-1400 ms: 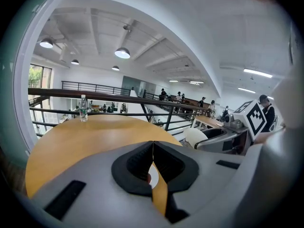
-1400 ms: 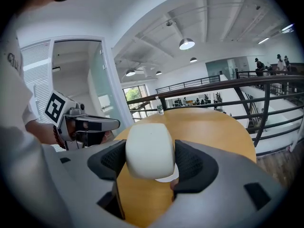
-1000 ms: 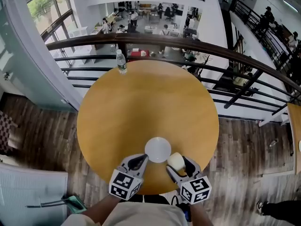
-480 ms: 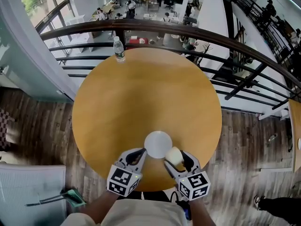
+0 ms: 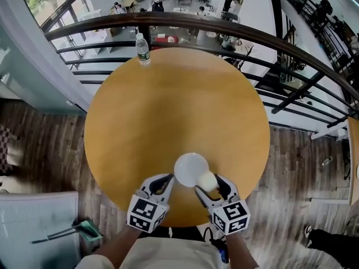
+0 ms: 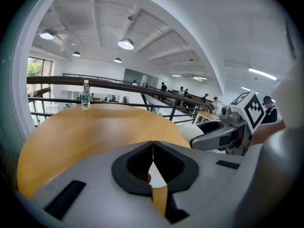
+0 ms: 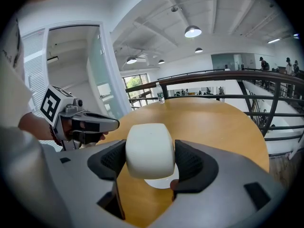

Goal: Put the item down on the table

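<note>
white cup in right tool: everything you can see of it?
The cup is cream-white, smooth and matte, with rounded edges, perhaps ceramic; no handle shows. The right tool clamps it from both sides. It sits over the edge of the white saucer on the round wooden table; whether it touches the saucer is unclear.

White cup [image 7: 149, 150], clamped in right gripper [image 5: 208, 184], above table [image 5: 168, 111]

My right gripper [image 5: 208, 185] clamps a white cup [image 5: 208, 180] near the close edge of the round wooden table [image 5: 168, 111], the cup overlapping a white plate [image 5: 189, 168]. My left gripper [image 5: 166, 181] hangs just beside that plate. A water bottle [image 5: 143, 48] stands upright at the far rim.
</note>
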